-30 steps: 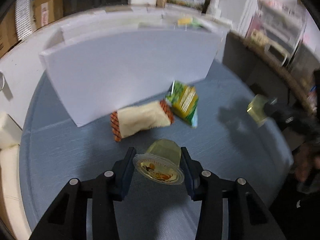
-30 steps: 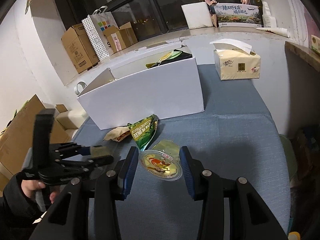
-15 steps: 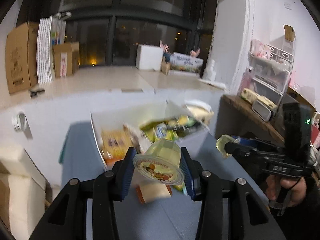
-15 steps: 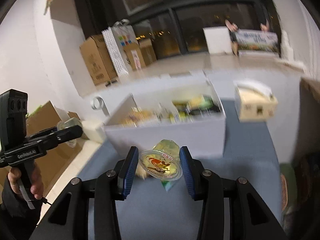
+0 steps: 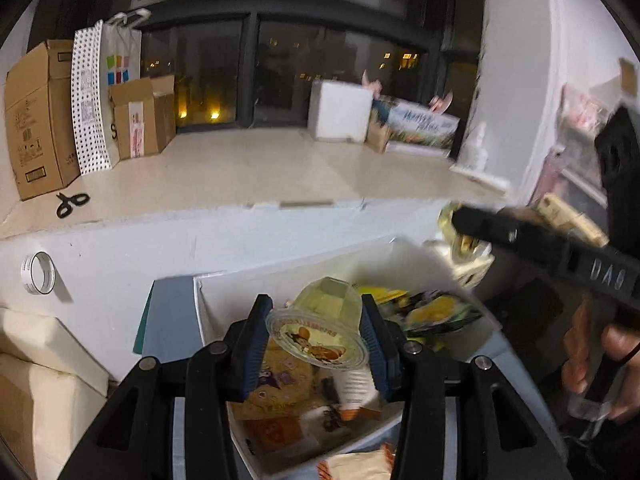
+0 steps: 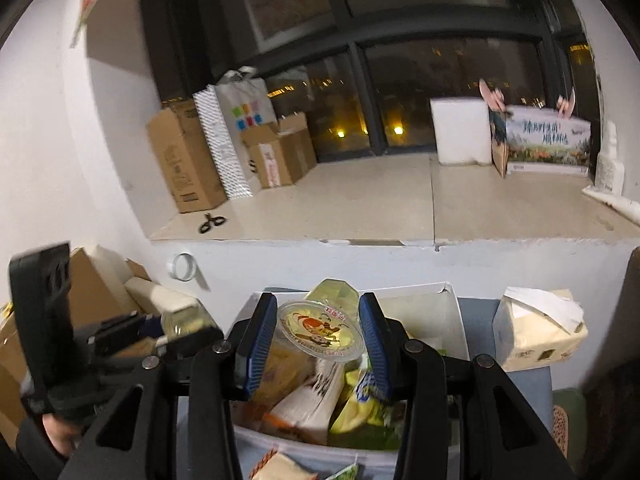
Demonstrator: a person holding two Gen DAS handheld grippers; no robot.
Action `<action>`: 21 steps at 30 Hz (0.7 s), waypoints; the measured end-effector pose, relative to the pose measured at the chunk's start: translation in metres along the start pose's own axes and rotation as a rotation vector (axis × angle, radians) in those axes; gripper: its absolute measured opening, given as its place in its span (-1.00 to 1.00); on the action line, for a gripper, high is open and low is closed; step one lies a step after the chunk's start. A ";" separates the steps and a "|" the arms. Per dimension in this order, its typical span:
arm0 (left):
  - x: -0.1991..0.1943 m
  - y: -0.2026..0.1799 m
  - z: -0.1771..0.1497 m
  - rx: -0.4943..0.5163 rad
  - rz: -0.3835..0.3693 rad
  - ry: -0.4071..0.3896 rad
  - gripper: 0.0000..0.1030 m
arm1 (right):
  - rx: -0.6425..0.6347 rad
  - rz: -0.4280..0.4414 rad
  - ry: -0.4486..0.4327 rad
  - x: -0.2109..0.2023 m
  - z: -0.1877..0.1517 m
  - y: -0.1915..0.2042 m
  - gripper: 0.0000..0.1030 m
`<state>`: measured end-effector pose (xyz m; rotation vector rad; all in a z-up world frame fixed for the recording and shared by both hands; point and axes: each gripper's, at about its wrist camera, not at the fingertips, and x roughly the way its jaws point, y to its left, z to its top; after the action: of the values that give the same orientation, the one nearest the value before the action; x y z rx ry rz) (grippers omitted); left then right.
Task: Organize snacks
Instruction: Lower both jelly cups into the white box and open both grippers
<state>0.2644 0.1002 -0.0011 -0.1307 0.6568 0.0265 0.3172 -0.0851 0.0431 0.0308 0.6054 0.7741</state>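
Observation:
My left gripper point(image 5: 316, 340) is shut on a clear jelly cup point(image 5: 320, 330) with a cartoon lid, held above the open white box point(image 5: 248, 292) of snack packets. My right gripper point(image 6: 318, 336) is shut on a second jelly cup point(image 6: 322, 328), also held over the white box point(image 6: 416, 294). The right gripper shows in the left wrist view point(image 5: 464, 232) at the right, over the box's far corner. The left gripper shows in the right wrist view point(image 6: 188, 324) at the left of the box. An orange-edged beige packet point(image 5: 356, 466) lies on the table in front of the box.
A tissue box point(image 6: 536, 332) stands right of the white box. A tape roll point(image 5: 38, 272) hangs on the white wall behind. Cardboard boxes point(image 6: 184, 160) and scissors point(image 6: 211, 222) sit on the window ledge. Cream foam blocks point(image 5: 36, 380) lie at the left.
Both grippers have risen from the table with their jelly cups and moved forward over the open white box. The snack packets on the table have dropped below view.

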 end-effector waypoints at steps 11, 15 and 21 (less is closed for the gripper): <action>0.026 -0.002 -0.030 0.033 -0.045 0.135 1.00 | 0.060 -0.031 0.072 0.041 -0.007 -0.030 1.00; 0.020 -0.008 -0.031 0.068 -0.016 0.125 1.00 | 0.139 -0.002 0.088 0.040 -0.008 -0.042 1.00; 0.001 -0.003 -0.026 0.019 -0.048 0.095 1.00 | 0.114 0.004 0.038 0.022 -0.007 -0.033 1.00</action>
<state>0.2500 0.0943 -0.0215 -0.1298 0.7487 -0.0322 0.3469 -0.0951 0.0181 0.1226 0.6857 0.7448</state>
